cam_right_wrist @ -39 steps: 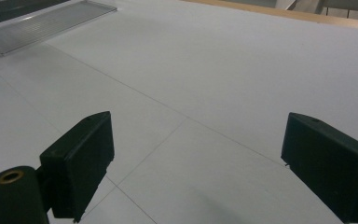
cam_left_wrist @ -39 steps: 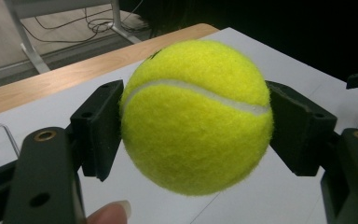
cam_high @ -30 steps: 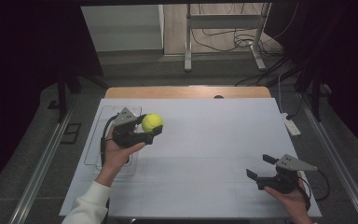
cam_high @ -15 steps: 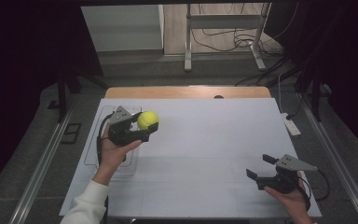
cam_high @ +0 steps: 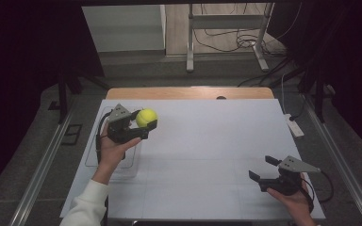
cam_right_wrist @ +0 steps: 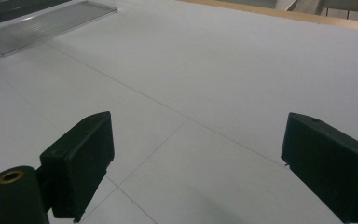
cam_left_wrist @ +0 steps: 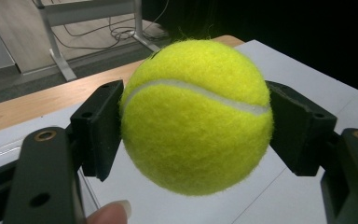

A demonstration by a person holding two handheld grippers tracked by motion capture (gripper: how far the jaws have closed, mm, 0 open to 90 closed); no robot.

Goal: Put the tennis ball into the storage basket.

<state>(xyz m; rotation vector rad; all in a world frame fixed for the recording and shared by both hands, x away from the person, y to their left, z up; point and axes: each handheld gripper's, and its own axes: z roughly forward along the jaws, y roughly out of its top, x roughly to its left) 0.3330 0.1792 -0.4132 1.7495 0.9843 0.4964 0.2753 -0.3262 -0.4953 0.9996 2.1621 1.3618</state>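
The right gripper (cam_high: 263,170), nearest to me, is resting low with its jaws spread wide and nothing between them, and the tennis ball (cam_high: 146,117) is lying well apart from its fingers, far across the white table (cam_high: 207,141). Farther off, the left gripper (cam_high: 143,123) is pinching the ball between its two pads (cam_left_wrist: 98,126), holding it just above the table beside a clear tray (cam_high: 94,155); being round, the ball has no long axis. The left gripper view is showing the pads pressing on both sides of the ball, and the high view is showing the wide gap between the hands.
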